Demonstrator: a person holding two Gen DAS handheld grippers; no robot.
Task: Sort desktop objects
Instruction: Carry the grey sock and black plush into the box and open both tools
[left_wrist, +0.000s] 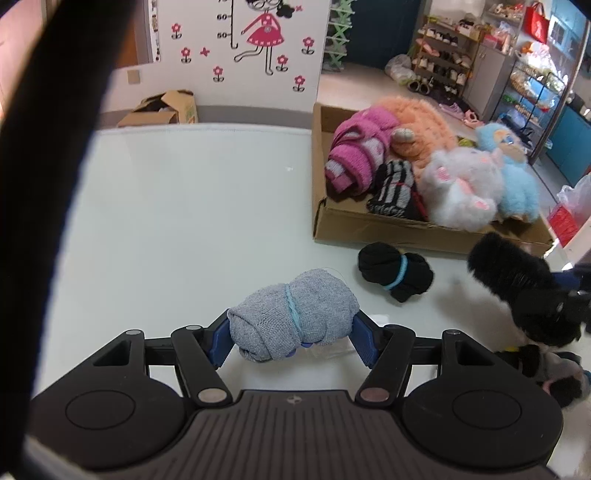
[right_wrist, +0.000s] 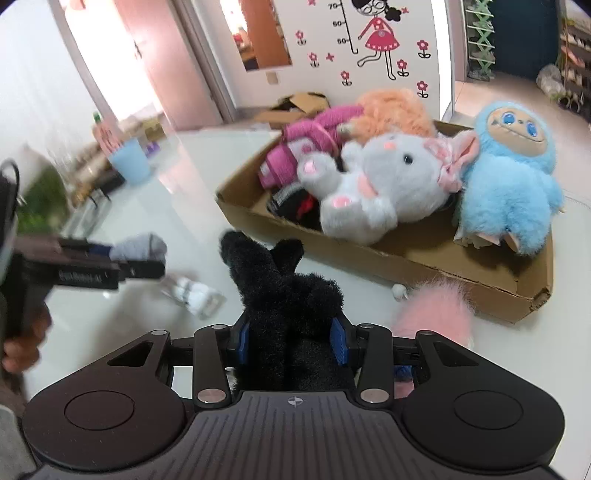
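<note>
Socks: grey sock roll (left_wrist: 291, 314), tied with a light-blue band, sat clamped between the left gripper's (left_wrist: 291, 334) blue pads, lifted just clear of the table (left_wrist: 184, 206). Grip was across the roll's ends, probably so the band kept the bundle together. Black sock roll (left_wrist: 395, 271), also banded, lay on the table just in front of the cardboard box (left_wrist: 406, 230), not yet sorted.

Right gripper (right_wrist: 291, 341) was closed on a black plush toy (right_wrist: 284, 288), pads squeezing its body, limbs pointing toward the box. Looked like both loads were headed there.

Box already held a pink knit (right_wrist: 310, 144), orange plush (right_wrist: 391, 107), grey-white plush (right_wrist: 365, 184), blue plush (right_wrist: 509, 177) and a striped dark bundle (left_wrist: 393, 192). So it was likely the collection bin for soft items. Pink fluffy item (right_wrist: 432, 306) lay outside, touching the box's near wall. White bagged item (right_wrist: 195, 291) sat on the table near the left gripper.

Writing: wall height-chart sticker (right_wrist: 369, 37) read 70, 60, 50. Lettering on the left gripper's side was too blurred to read.
</note>
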